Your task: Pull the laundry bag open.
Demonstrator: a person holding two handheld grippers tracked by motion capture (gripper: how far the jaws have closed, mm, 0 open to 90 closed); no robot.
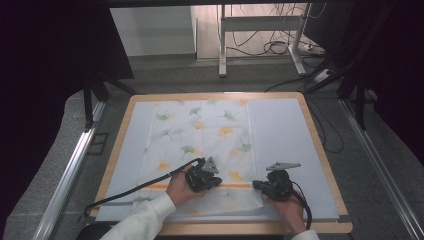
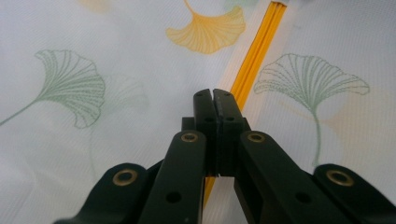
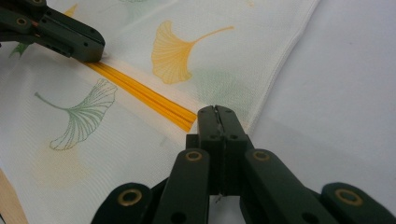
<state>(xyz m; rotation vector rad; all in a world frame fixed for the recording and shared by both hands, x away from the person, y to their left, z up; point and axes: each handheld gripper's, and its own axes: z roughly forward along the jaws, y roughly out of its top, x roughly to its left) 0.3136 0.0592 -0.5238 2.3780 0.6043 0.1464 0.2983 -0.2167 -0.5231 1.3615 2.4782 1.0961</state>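
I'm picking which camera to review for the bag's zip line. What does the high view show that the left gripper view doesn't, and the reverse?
High view alone: the whole leaf-print bag on the wooden table, both hands, the right hand-held gripper at the bag's near right edge, and the floor cables beyond.

Left gripper view alone: the left hand-held gripper close up, jaws shut, and the veins of the printed leaves.

Shared: the orange zip strip across the bag, with the left hand-held gripper at it.
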